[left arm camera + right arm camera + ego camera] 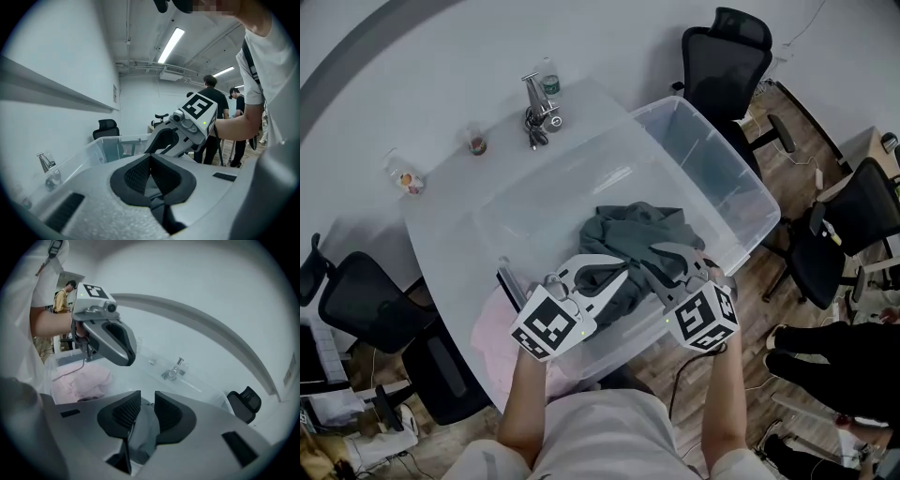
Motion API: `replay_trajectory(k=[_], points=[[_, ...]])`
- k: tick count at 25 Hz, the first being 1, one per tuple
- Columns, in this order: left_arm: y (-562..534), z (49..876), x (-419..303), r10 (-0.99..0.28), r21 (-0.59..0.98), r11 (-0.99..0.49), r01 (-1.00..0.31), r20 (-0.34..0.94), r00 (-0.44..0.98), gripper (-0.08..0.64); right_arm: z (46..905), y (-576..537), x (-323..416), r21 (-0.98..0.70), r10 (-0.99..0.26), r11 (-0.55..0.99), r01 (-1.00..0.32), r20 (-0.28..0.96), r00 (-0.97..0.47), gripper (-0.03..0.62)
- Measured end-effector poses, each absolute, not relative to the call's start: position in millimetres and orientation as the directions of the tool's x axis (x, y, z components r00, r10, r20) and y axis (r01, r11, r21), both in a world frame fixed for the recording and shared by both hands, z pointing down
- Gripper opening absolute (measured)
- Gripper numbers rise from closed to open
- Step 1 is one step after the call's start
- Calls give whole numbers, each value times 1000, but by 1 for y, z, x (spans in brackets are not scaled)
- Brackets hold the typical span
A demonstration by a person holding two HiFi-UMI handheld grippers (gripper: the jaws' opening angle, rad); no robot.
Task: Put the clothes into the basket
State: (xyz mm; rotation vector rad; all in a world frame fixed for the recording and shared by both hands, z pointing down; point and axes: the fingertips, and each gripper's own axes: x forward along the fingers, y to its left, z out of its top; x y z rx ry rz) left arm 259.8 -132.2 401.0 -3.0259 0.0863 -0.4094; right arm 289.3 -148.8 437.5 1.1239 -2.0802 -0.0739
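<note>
Well, grey garment [637,230] in basket [712,167] — left gripper [150,159], right gripper [147,401] jaws tight on it.

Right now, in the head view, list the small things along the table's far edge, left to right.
jar → cup → tap

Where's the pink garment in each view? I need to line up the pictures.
Head view: the pink garment is at lower left, beside the near left corner of the bin.
Left gripper view: not in it.
Right gripper view: left of centre.
Shared landmark: the faucet, seen in all three views.
</note>
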Motion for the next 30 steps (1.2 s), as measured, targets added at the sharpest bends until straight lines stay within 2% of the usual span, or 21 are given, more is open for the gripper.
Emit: replay_trajectory(k=[4, 10, 14, 19, 30], points=[[-134, 383, 252, -91, -89, -993, -74, 200, 976, 5, 410, -144, 283, 320, -788, 568, -758, 479, -388, 41], [-122, 348, 236, -84, 30, -996, -86, 60, 995, 5, 366, -127, 269, 183, -834, 534, -826, 273, -479, 12], [-116, 335, 223, -79, 52, -996, -79, -4, 997, 5, 340, -109, 255, 123, -831, 554, -823, 140, -538, 6], [-103, 333, 207, -81, 36, -996, -80, -27, 996, 5, 343, -90, 239, 104, -830, 554, -826, 140, -540, 6], [-70, 332, 164, -81, 27, -996, -79, -42, 996, 5, 322, -55, 199, 95, -815, 578, -810, 12, -580, 8]])
